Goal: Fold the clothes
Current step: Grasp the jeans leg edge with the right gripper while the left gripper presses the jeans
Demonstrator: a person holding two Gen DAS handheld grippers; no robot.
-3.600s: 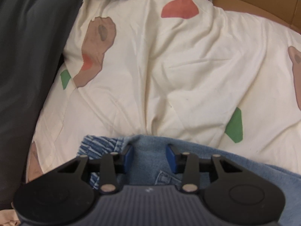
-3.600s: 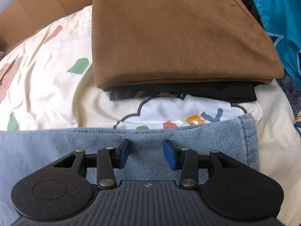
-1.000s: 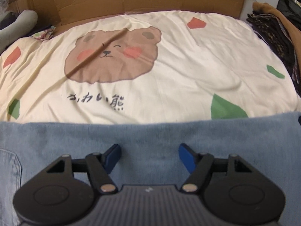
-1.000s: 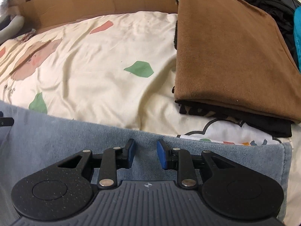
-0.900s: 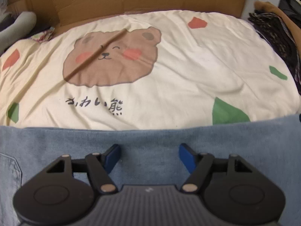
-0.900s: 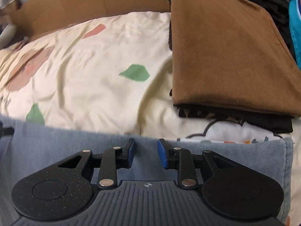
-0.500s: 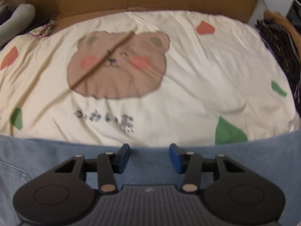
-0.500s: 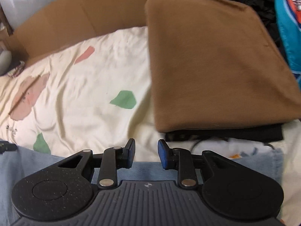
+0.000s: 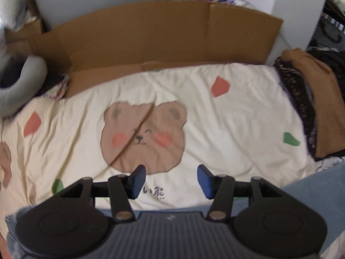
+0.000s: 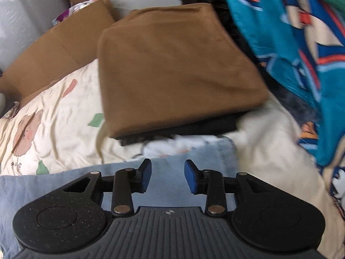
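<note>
the left gripper point(image 9: 171, 181) hangs above a cream bedsheet point(image 9: 237, 116) printed with a brown bear face point(image 9: 143, 136), and its jaws are opening with nothing between them; only the sheet shows in the gap. the task's thing, a light blue denim garment point(image 9: 312, 196), lies on the bed below and nearer than that gripper's blue pads point(image 9: 138, 180), its far edge running along the bottom of the left wrist view and rising at the right. a flattened cardboard sheet point(image 9: 151, 36) stands along the far side of the bed, and a grey curved cushion point(image 9: 23, 82) sits at the far left.

the right gripper point(image 10: 167, 176) is over the same denim garment point(image 10: 51, 185), near its far right corner. its jaws are opening too, and the denim shows through the gap, but the pads do not press on it. just beyond the denim edge lies a stack of folded clothes: a brown folded garment point(image 10: 172, 64) on top, a black one point(image 10: 194, 127) beneath it, and a white printed piece point(image 10: 172, 144) at the bottom, blurred. a teal patterned cloth point(image 10: 291, 43) hangs at the right.
</note>
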